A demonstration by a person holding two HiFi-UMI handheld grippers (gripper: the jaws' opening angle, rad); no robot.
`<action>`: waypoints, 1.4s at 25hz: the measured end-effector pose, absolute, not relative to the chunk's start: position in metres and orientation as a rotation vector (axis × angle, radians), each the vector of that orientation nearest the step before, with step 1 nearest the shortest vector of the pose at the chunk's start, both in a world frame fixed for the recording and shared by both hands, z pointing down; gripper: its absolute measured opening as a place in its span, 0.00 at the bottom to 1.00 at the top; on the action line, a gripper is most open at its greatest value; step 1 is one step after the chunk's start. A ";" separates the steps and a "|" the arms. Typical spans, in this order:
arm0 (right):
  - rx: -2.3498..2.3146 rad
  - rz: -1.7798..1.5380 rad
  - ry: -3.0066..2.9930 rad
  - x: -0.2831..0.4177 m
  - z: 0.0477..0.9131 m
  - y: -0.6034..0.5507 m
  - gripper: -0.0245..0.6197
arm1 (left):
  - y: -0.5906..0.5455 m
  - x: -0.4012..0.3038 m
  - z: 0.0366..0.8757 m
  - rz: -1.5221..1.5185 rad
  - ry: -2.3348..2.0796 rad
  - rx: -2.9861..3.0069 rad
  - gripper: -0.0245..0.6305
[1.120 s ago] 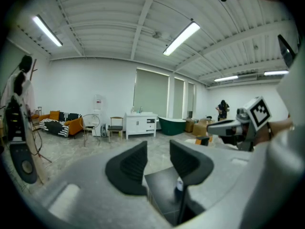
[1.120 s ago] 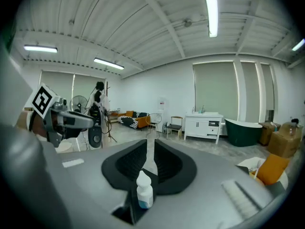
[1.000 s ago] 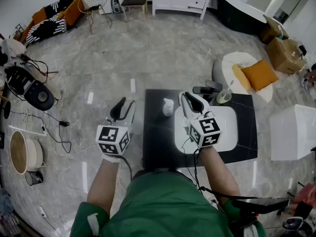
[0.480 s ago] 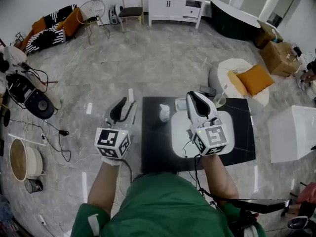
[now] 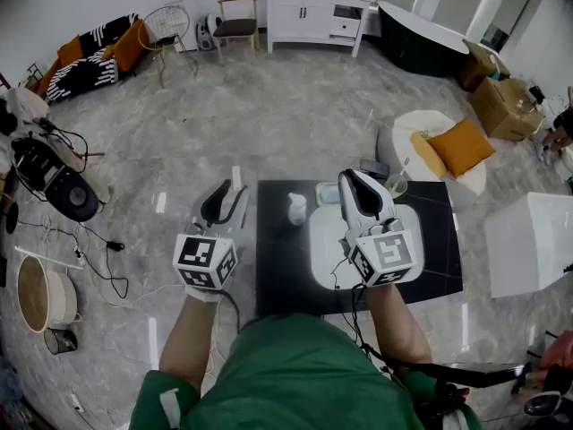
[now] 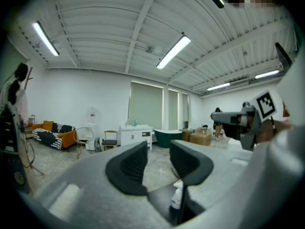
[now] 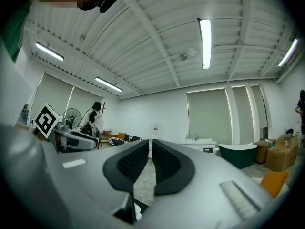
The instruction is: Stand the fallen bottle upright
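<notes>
A small white bottle (image 5: 296, 208) stands upright on the black table (image 5: 277, 271), just left of a white tray (image 5: 327, 253). My left gripper (image 5: 229, 192) hovers over the table's left edge, jaws open and empty. In the left gripper view the bottle (image 6: 177, 200) shows low between and below the open jaws (image 6: 158, 162). My right gripper (image 5: 350, 177) is held above the tray, to the right of the bottle, shut with nothing in it. The right gripper view looks level across the room, with the shut pads (image 7: 150, 152) touching.
A clear box (image 5: 327, 193), a glass (image 5: 397, 184) and a dark object (image 5: 374, 167) sit at the table's far edge. A round white seat with an orange cushion (image 5: 452, 146) and a white block (image 5: 528, 240) stand to the right. Cables and gear (image 5: 54, 168) lie on the floor at left.
Both grippers have risen away from the table, the right one more. The right jaws have closed. The bottle stays upright in its place.
</notes>
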State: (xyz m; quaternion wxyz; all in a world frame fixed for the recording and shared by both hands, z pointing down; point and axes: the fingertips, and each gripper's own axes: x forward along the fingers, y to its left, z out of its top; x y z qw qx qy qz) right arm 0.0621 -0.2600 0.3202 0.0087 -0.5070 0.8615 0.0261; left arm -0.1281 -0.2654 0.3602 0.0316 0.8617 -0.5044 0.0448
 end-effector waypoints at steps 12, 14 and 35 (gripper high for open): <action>-1.574 0.080 2.699 0.060 0.319 -0.262 0.08 | -0.265 -0.132 0.351 0.122 -1.561 2.663 0.26; -1.577 0.084 2.696 0.061 0.318 -0.261 0.07 | -0.265 -0.131 0.351 0.124 -1.559 2.662 0.26; -1.594 0.077 2.691 0.065 0.323 -0.268 0.06 | -0.276 -0.127 0.361 0.136 -1.533 2.658 0.26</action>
